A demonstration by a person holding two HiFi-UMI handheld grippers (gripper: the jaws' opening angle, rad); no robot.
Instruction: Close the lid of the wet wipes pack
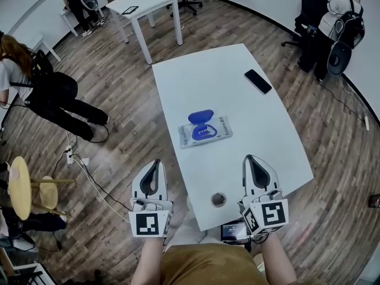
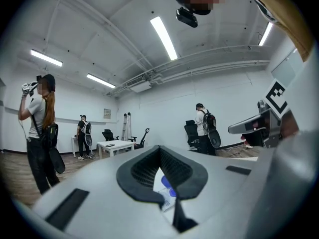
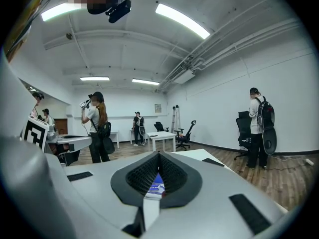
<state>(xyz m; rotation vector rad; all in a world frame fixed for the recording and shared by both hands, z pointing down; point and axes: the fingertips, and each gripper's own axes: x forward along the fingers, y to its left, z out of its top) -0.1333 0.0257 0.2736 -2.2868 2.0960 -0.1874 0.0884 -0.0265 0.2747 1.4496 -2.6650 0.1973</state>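
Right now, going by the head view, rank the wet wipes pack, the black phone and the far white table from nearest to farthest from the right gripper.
1. Wet wipes pack, ahead and to the left of the right gripper.
2. Black phone, farther ahead, slightly right.
3. Far white table, beyond both, upper left.

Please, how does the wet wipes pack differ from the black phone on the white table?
The wet wipes pack is pale, and its blue lid stands open; the phone is plain black. The pack looks larger than the phone. The pack lies near the middle of the table, the phone toward its far right side. Both lie flat on the table.
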